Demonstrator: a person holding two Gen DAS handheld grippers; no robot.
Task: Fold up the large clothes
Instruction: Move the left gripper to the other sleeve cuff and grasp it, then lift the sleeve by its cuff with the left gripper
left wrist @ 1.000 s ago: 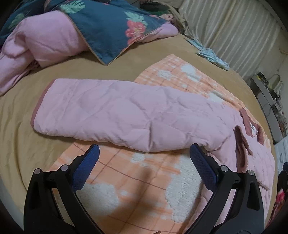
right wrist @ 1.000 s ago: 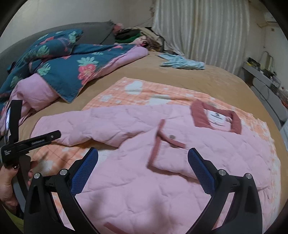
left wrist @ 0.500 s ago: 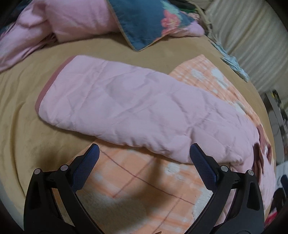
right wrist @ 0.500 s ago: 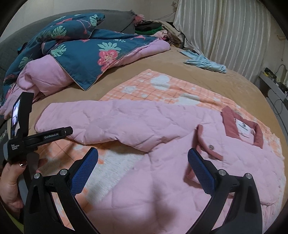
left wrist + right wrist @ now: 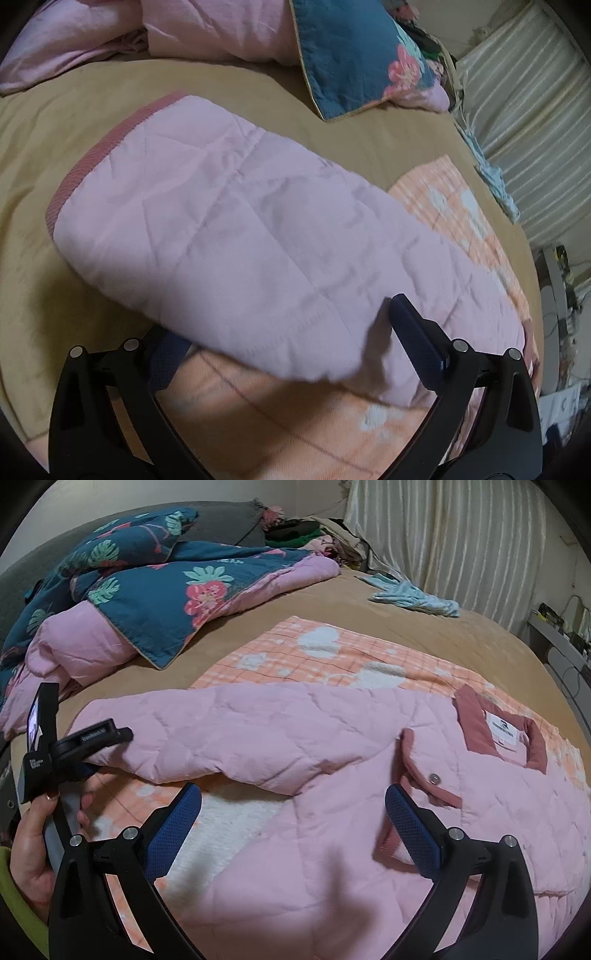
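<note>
A pink quilted jacket (image 5: pixel 332 812) with darker pink collar and cuffs lies spread on an orange checked blanket (image 5: pixel 332 653) on the bed. Its sleeve (image 5: pixel 240 236) stretches out to the left, with the cuff (image 5: pixel 96 155) on the tan sheet. My left gripper (image 5: pixel 284 332) is open at the sleeve's near edge: the sleeve lies over its left finger and its right finger (image 5: pixel 417 339) is above the fabric. It also shows in the right wrist view (image 5: pixel 92 753). My right gripper (image 5: pixel 291 823) is open and empty, just above the jacket body.
A blue floral quilt with pink lining (image 5: pixel 155 590) is piled at the bed's head. A light blue garment (image 5: pixel 413 598) lies near the curtain (image 5: pixel 461 535). A pile of clothes (image 5: pixel 314 535) sits at the back. A shelf with clutter (image 5: pixel 561 635) stands at the right.
My left gripper has moved forward and down onto the sleeve, and its left finger has slid under the near edge. My right gripper has drifted slightly over the jacket body.
</note>
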